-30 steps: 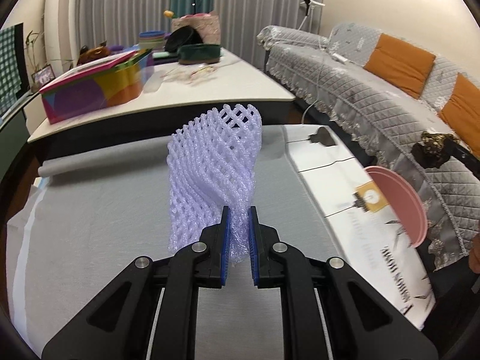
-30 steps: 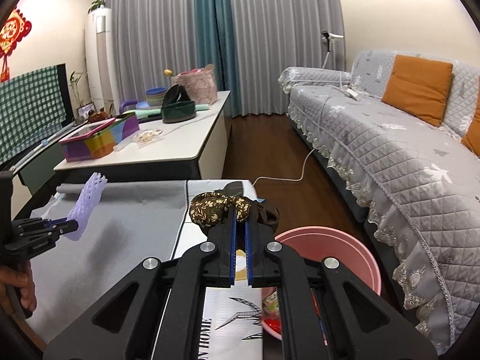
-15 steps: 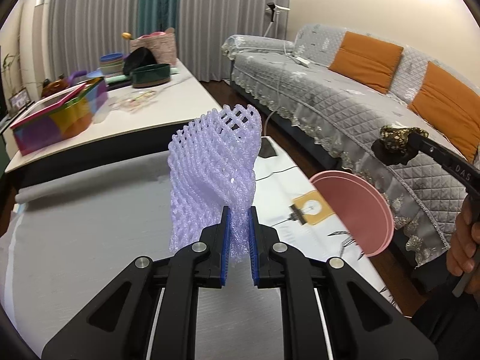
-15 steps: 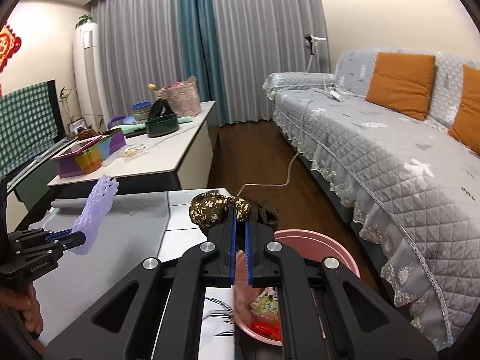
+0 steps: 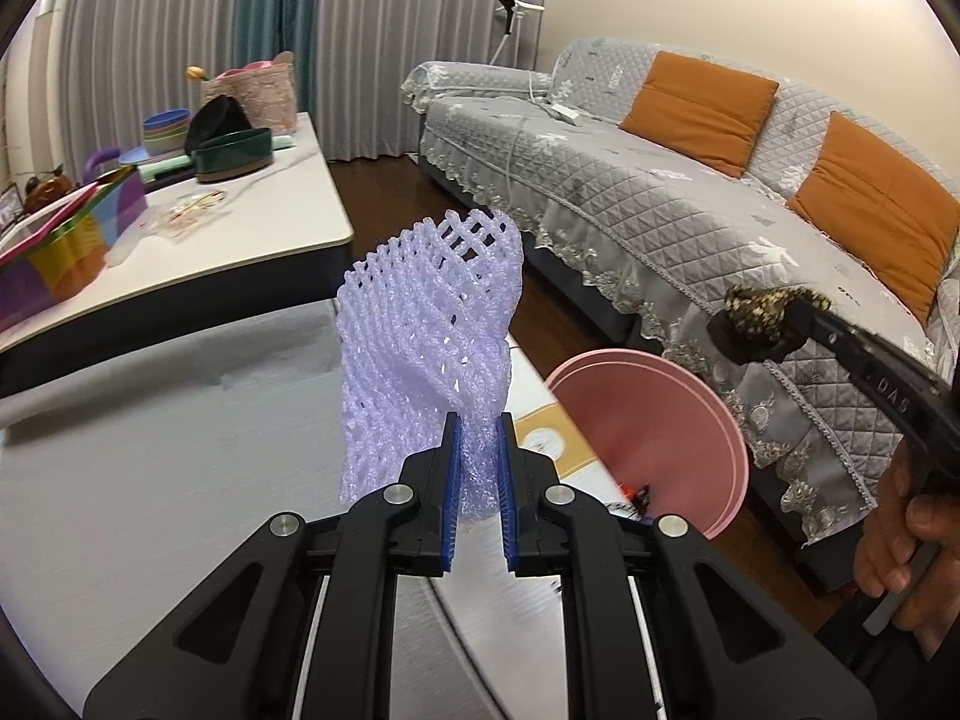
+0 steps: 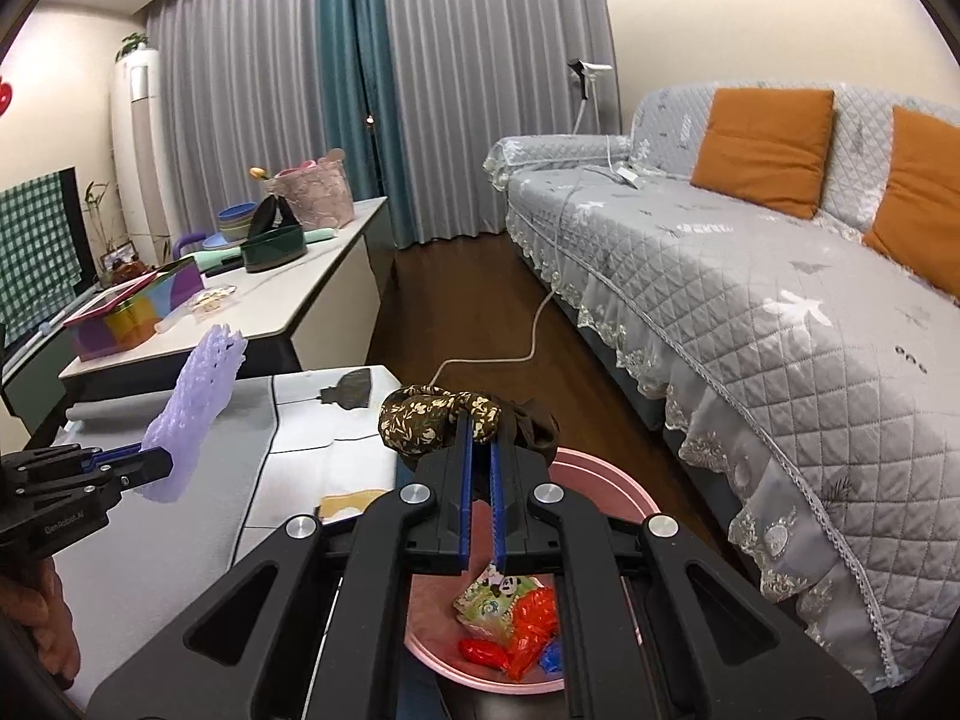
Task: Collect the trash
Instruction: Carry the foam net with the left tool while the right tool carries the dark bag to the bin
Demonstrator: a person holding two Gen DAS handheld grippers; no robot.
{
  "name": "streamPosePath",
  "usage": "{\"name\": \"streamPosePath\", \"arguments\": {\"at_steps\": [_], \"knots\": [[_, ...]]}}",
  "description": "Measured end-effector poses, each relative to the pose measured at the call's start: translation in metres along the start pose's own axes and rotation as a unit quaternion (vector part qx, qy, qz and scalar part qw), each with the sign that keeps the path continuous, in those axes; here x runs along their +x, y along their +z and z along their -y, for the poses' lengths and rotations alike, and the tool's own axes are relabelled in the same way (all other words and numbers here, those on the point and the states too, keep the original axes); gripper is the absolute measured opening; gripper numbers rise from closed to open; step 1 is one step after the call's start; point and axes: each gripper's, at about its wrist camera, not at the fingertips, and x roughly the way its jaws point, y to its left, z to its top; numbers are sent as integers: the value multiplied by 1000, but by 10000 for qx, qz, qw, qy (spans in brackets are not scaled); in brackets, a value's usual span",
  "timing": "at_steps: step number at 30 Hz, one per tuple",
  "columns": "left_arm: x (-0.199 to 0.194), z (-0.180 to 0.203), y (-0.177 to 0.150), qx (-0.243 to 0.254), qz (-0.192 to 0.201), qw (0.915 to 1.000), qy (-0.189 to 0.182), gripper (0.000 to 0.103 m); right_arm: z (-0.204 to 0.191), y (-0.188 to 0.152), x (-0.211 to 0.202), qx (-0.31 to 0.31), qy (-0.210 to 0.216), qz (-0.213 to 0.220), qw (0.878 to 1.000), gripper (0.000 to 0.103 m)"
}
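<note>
My left gripper [image 5: 478, 420] is shut on a lilac foam net sleeve [image 5: 429, 324] that stands up from its pads above the grey-covered table [image 5: 150, 468]. In the right wrist view the same foam net sleeve [image 6: 195, 408] and left gripper [image 6: 153, 461] show at the left. My right gripper [image 6: 480, 423] is shut on a brown floral cloth wad [image 6: 438, 417], held over the pink bin [image 6: 624, 495]. The bin holds a printed wrapper and red and blue scraps [image 6: 522, 630]. From the left wrist, the cloth wad [image 5: 756, 312] hangs right of and above the pink bin [image 5: 654, 420].
A grey quilted sofa [image 6: 750, 300] with orange cushions [image 6: 762, 150] runs along the right. Behind stands a white table [image 6: 288, 294] with a colourful box [image 6: 132, 312], bowls and a basket. A white cable [image 6: 528, 330] lies on the wood floor. A hand [image 5: 900, 528] grips the right handle.
Both grippers have swung toward the pink bin, which now shows larger with its contents in sight. The foam net has come nearer the table's right edge. Both grips are unchanged.
</note>
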Motion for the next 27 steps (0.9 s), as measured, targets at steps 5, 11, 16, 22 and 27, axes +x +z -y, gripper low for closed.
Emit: {"name": "streamPosePath", "arguments": {"at_steps": [5,11,16,22,27], "knots": [[9,17,6,69,18,9999,-124,11,11,-3,6,6,-84,-36,10000,5],[22,39,12,175,4,9995,-272,11,24,-5,12,59,-164,-87,9998,5],[31,57,17,316,66,9984,-461,11,33,-7,19,104,-228,-169,9995,5],[42,78,22,442,105,9966,-691,11,41,-11,28,115,-316,-287,9990,5],[57,94,24,495,43,9957,-780,11,47,-13,34,127,-409,-413,9982,5]]}}
